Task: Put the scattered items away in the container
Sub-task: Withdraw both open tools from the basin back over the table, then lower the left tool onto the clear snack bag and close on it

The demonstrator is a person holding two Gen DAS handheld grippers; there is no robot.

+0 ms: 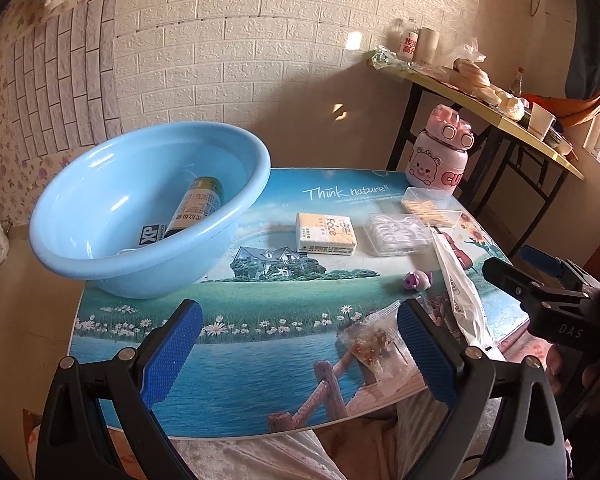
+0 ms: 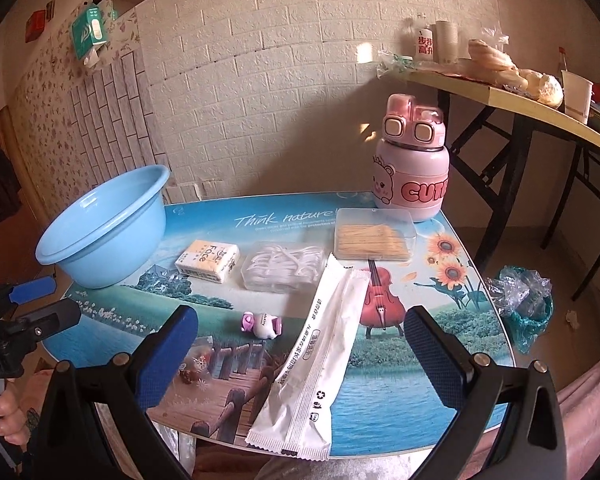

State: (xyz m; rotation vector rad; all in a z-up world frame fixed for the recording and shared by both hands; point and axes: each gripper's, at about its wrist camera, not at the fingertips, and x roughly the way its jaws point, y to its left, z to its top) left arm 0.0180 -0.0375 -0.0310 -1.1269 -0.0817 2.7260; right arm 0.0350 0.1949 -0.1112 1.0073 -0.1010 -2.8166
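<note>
Left gripper (image 1: 300,344): fingers spread wide, nothing between them, over near table (image 1: 260,380) edge. Clear snack packet (image 1: 376,344) just ahead at 1 o'clock, flat on table.

Right gripper (image 2: 300,354): released, empty, straddling long white sachet (image 2: 320,352) lying 7-to-1 o'clock, near end overhanging table edge. Small pink toy (image 2: 260,325) at 11 o'clock, near sachet, not touching.

Farther: tissue pack (image 2: 208,261) beside clear floss box (image 2: 282,269); toothpick box (image 2: 374,240) at 1 o'clock, pink bottle (image 2: 410,172) upright just behind.

Blue basin (image 1: 140,216) at 10 o'clock, far left of table; one bottle (image 1: 194,212) lying tilted inside.
</note>
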